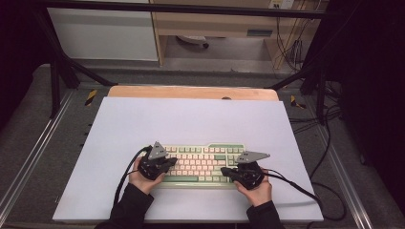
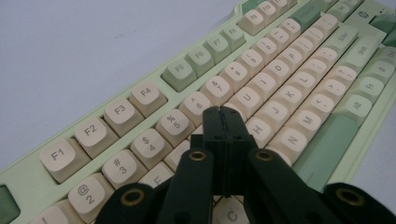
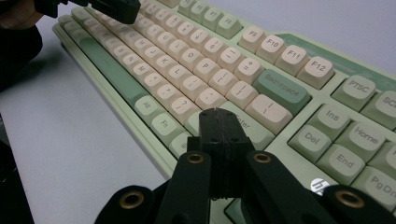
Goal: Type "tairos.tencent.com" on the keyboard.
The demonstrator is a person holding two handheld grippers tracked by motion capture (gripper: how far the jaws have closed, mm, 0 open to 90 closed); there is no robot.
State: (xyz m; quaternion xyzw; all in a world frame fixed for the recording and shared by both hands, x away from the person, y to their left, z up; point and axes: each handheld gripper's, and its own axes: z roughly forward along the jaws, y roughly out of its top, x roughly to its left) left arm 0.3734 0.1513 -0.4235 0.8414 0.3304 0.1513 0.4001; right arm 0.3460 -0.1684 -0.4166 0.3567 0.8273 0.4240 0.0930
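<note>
A pale green keyboard (image 1: 203, 164) with cream and green keys lies near the front of the white table surface. My left gripper (image 1: 169, 163) hovers over its left half, jaws shut with nothing between them. In the left gripper view the closed tips (image 2: 223, 112) sit low over the middle letter keys of the keyboard (image 2: 280, 70). My right gripper (image 1: 224, 170) is over the right half, also shut and empty. Its tips (image 3: 218, 114) hang just above the Enter key of the keyboard (image 3: 187, 60), and the left gripper (image 3: 112, 9) shows at the top left there.
The white table surface (image 1: 143, 124) has free room behind and to both sides of the keyboard. A wooden edge (image 1: 191, 92) runs along its back. Black cables (image 1: 329, 143) trail off to the right, and dark frame posts (image 1: 55, 81) stand at the back corners.
</note>
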